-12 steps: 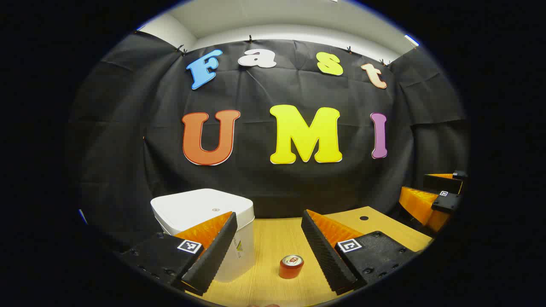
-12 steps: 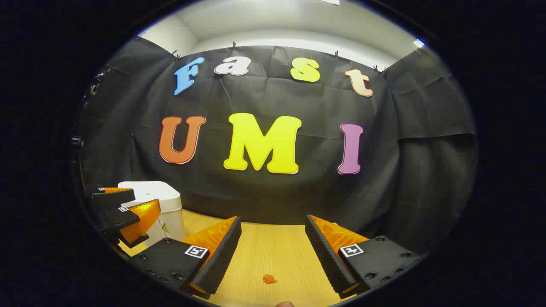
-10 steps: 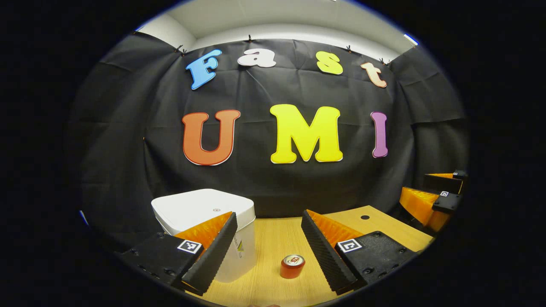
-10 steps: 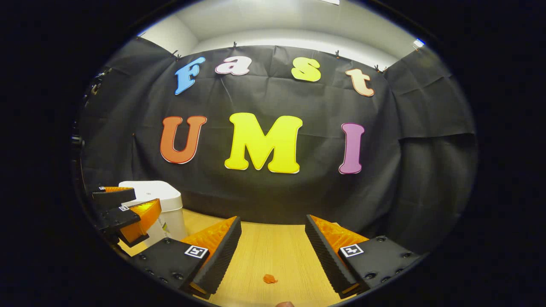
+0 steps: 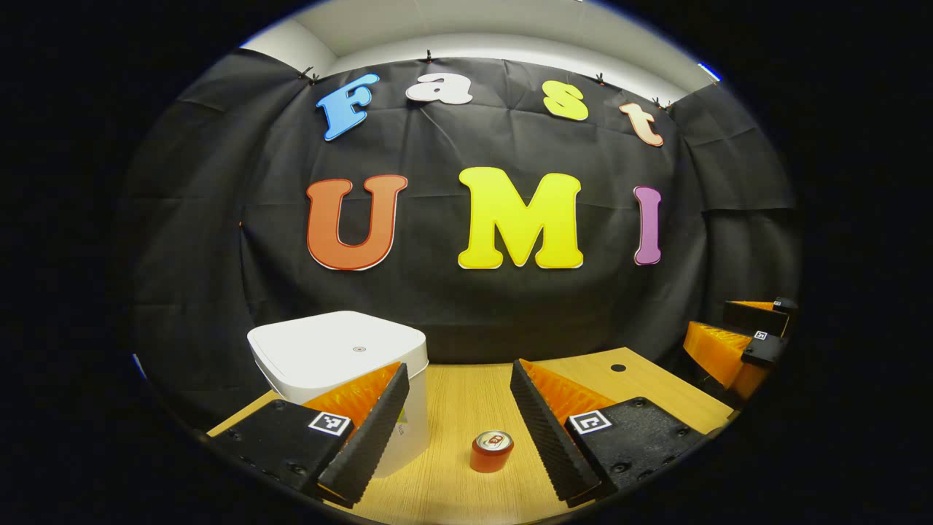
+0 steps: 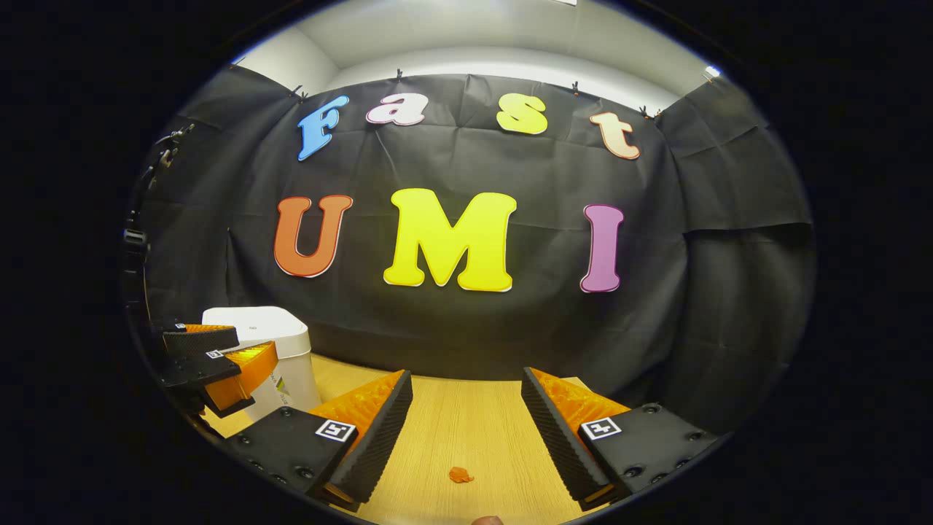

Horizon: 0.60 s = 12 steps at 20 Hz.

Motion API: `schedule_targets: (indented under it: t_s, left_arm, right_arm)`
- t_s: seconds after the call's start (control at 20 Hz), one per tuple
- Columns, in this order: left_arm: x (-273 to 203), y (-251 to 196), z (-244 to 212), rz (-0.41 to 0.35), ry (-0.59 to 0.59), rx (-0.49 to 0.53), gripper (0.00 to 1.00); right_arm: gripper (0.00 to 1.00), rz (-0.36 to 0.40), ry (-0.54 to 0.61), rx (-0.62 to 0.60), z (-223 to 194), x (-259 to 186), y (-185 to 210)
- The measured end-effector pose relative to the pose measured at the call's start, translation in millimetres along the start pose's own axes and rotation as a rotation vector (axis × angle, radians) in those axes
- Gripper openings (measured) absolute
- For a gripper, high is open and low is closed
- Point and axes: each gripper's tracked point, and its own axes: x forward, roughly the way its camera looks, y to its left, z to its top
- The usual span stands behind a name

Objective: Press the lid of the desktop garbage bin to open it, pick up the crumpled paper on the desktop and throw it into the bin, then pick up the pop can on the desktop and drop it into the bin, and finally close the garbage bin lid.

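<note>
Flanking pop can (image 5: 491,450) — left claw (image 5: 455,437) spread, bin (image 5: 342,379) beside.

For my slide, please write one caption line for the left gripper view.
Open left tool above wooden desk, facing closed white bin and upright red can.
</note>
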Motion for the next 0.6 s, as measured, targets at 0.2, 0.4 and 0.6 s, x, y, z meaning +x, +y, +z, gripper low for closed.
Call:
schedule_targets:
  t_s: [0.2,0.4,0.6]
  left_arm:
    - [4.6,7.6,5.6,0.018,-0.01,-0.003,0.81]
    - [16.3,25.6,12.8,0.066,-0.011,-0.016,0.45]
    - [34.2,52.6,18.2,0.119,0.005,-0.045,0.3]
  right_arm:
    - [0.96,0.005,0.01,0.005,-2.5,4.6,0.7]
    - [0.96,0.009,0.01,0.003,-2.7,6.9,2.2]
    - [0.96,0.005,0.011,0.002,-3.5,8.7,1.2]
